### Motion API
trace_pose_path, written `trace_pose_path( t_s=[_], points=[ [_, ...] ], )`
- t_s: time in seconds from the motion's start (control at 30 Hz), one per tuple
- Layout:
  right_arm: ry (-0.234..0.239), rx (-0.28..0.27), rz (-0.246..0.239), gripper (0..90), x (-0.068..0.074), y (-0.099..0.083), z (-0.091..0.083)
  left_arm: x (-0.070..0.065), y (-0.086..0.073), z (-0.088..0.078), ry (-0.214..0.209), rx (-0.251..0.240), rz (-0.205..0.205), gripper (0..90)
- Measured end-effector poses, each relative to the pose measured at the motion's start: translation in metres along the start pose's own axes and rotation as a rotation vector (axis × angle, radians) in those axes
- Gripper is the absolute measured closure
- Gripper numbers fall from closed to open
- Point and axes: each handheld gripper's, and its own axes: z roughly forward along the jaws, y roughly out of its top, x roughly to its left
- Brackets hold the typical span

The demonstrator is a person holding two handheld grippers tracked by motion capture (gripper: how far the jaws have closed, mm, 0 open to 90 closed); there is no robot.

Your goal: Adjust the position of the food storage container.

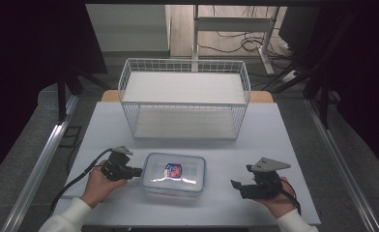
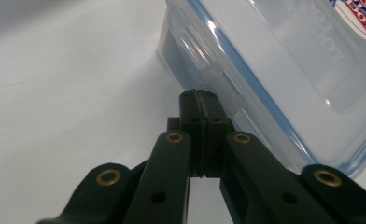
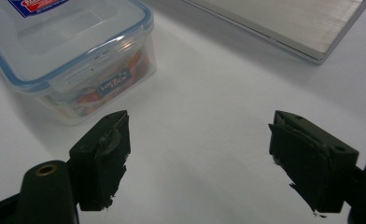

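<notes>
White and matte, the desk (image 1: 274,145) takes up the middle of the high view, with grey floor on both sides, dark screens at the upper left and upper right, and cables on the floor at the top of the frame. At the far end of the desk, in the upper centre, stands a white wire basket (image 1: 184,99) with two flat shelves.

Low in the centre of the high view sits a clear plastic box (image 1: 174,175), lid on, blue seal around the rim and a red and blue sticker on top. Through its side wall, in the right tool view, printed packets (image 3: 111,84) can be seen inside.

Left tool (image 1: 138,171) lies at the lower left of the high view, held in a hand (image 1: 98,186) with a white sleeve. Its jaws are clenched together with nothing between them, and its tip is just at the left short side of the box. In the left tool view the closed tip sits right by the clear latch flap (image 2: 218,81) on that side; whether it touches the flap I cannot tell.

Right tool (image 1: 236,186) is at the lower right, well apart from the box, with a grey plate on top. Its jaws stand released and wide, with bare desk between them, pointing toward the box.
</notes>
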Motion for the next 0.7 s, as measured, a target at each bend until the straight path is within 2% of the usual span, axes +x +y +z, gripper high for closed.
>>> trace_pose_path(
  t_s=[0.03, 0.07, 0.1, 0.13, 0.2, 0.37, 0.57, 0.7],
  points=[
    [0.000, 0.000, 0.001, 20.7, 0.000, 0.000, 0.000, -0.006, 0.003, 0.002, 0.025, 0.011, 0.030, 90.0],
    [0.000, 0.000, 0.001, 20.7, 0.000, 0.000, 0.000, -0.006, 0.003, 0.002, 0.025, 0.011, 0.030, 90.0],
    [-0.001, 0.000, 0.001, 20.7, 0.000, 0.000, 0.000, -0.014, 0.005, 0.005, 0.022, 0.017, 0.053, 90.0],
    [-0.001, 0.000, 0.000, 20.7, 0.000, 0.000, 0.000, -0.014, 0.005, 0.005, 0.022, 0.017, 0.053, 90.0],
    [-0.001, 0.001, 0.000, 20.7, 0.001, 0.000, 0.000, -0.022, 0.009, 0.011, -0.002, 0.014, 0.066, 90.0],
    [-0.002, -0.002, 0.000, 20.7, 0.000, 0.000, -0.001, -0.026, 0.012, 0.015, -0.016, 0.012, 0.062, 90.0],
    [-0.003, -0.001, 0.003, 20.7, -0.002, 0.000, -0.001, -0.032, 0.013, 0.020, -0.054, 0.005, 0.055, 90.0],
    [0.000, -0.003, 0.003, 20.7, -0.003, 0.001, 0.000, -0.032, 0.013, 0.020, -0.058, -0.001, 0.052, 90.0]
  ],
)
